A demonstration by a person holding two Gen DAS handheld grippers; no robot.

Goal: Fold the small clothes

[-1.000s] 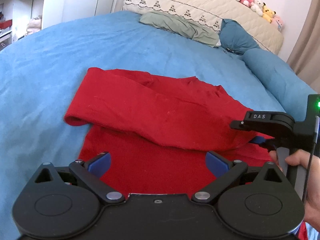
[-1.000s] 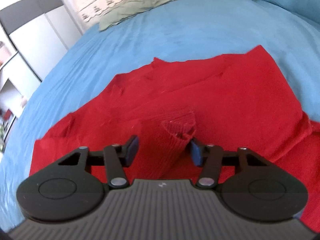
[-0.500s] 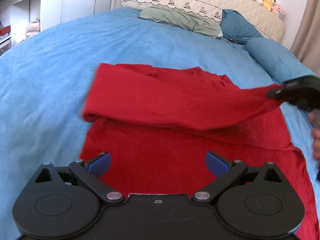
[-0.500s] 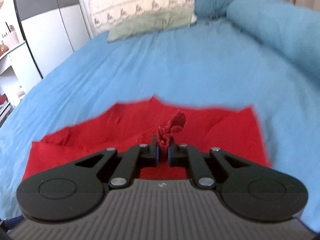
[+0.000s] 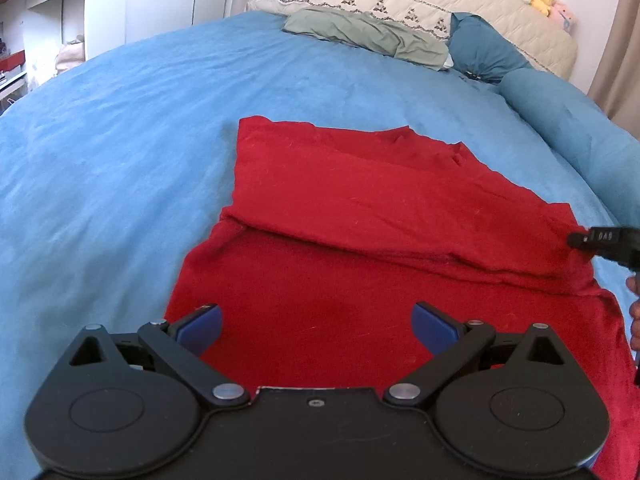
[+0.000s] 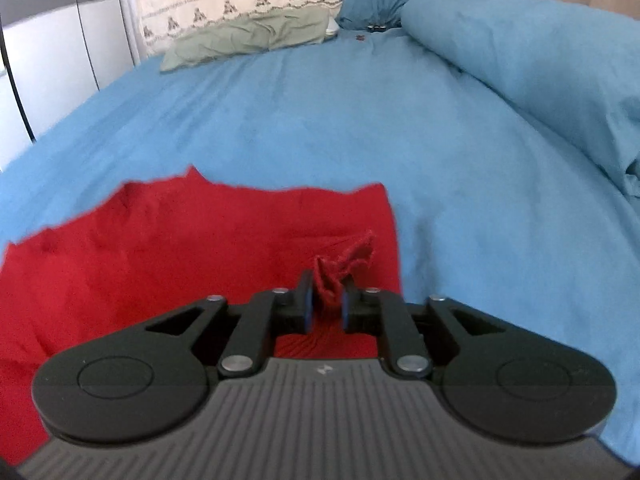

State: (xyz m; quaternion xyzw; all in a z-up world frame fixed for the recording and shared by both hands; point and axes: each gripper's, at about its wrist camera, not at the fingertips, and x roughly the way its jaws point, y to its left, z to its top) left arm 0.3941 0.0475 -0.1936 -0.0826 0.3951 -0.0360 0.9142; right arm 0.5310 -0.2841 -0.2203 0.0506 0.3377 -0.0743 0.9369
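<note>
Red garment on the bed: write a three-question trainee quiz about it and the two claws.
1. True or false: the left claw holds a fold of the red garment.
2. What lies between the right claw's pads?
A) a bunched bit of red fabric
B) the green pillow
C) nothing
3. Fill in: the garment lies on a ___ bedspread.

Key:
1. False; its jaws stand wide apart above the cloth with nothing between them.
2. A; the jaws are opening, and the pads look just clear of the fabric.
3. Blue.
</note>
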